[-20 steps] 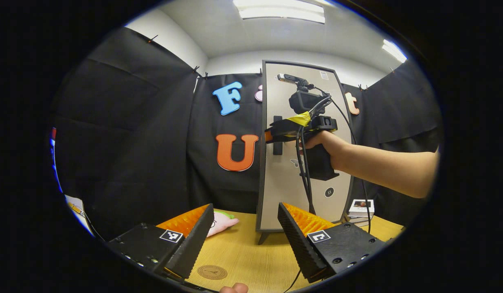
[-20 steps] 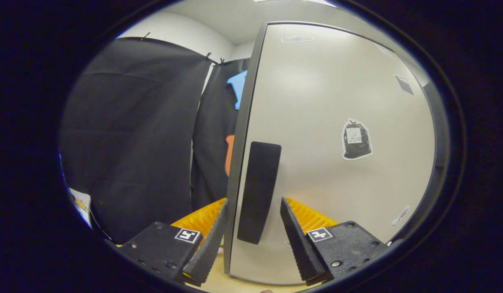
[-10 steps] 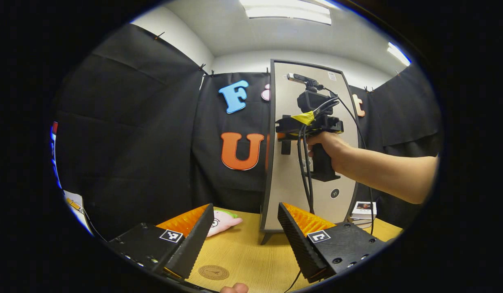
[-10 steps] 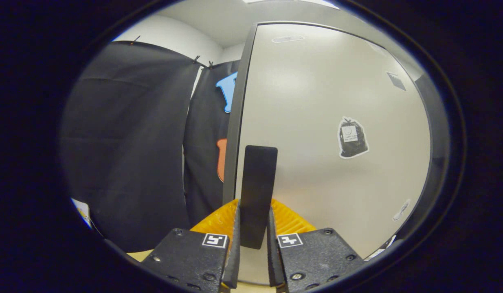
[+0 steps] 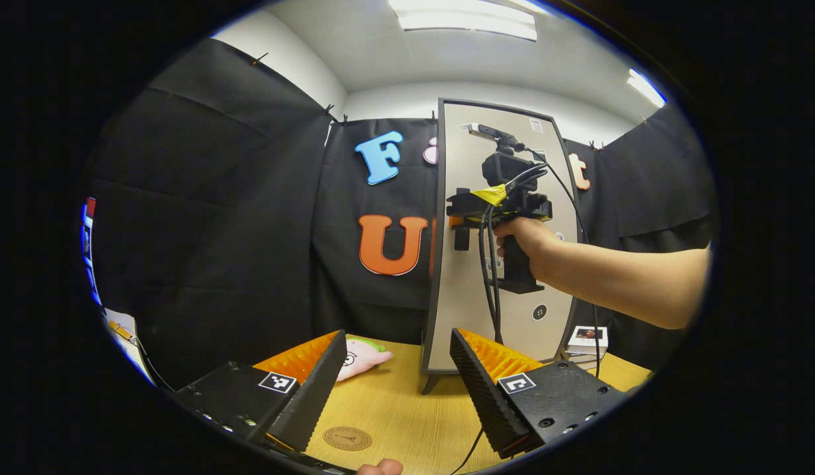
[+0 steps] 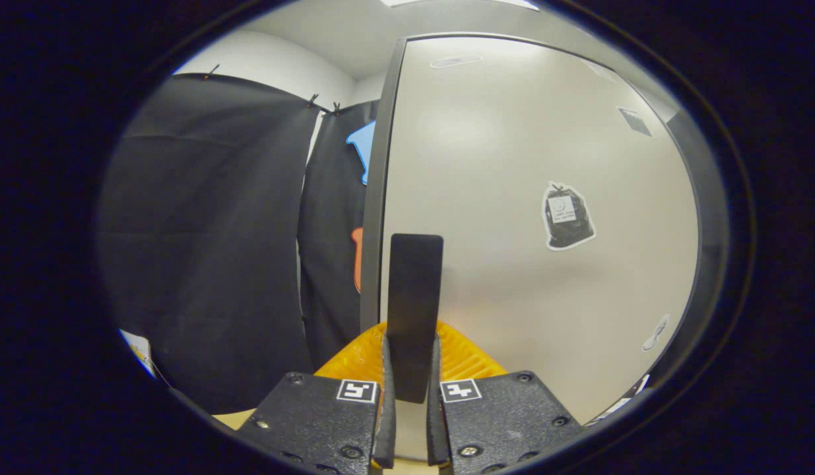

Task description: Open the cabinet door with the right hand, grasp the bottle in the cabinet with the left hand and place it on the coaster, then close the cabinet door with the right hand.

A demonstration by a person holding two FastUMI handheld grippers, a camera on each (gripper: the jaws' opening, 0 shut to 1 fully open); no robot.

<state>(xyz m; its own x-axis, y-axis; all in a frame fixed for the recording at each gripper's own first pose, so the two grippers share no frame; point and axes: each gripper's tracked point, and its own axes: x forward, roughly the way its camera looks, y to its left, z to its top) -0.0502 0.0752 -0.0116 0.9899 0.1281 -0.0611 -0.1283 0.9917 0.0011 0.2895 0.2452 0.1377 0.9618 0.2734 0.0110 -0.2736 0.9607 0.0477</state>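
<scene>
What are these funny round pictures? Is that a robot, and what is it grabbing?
No robot here: a person holds a grabbing tool in each hand, and each tool carries a camera that looks out along its two fingers. The left gripper view shows the left gripper open and holding nothing, above a wooden table. On the table lie a round coaster and a pink soft toy, with some books farther back beside a tall pale cabinet. Farther off, a hand holds the right gripper at the cabinet's door. The right gripper view looks from that tool: its fingers pinch the dark handle of the cabinet door. The door looks closed.
</scene>
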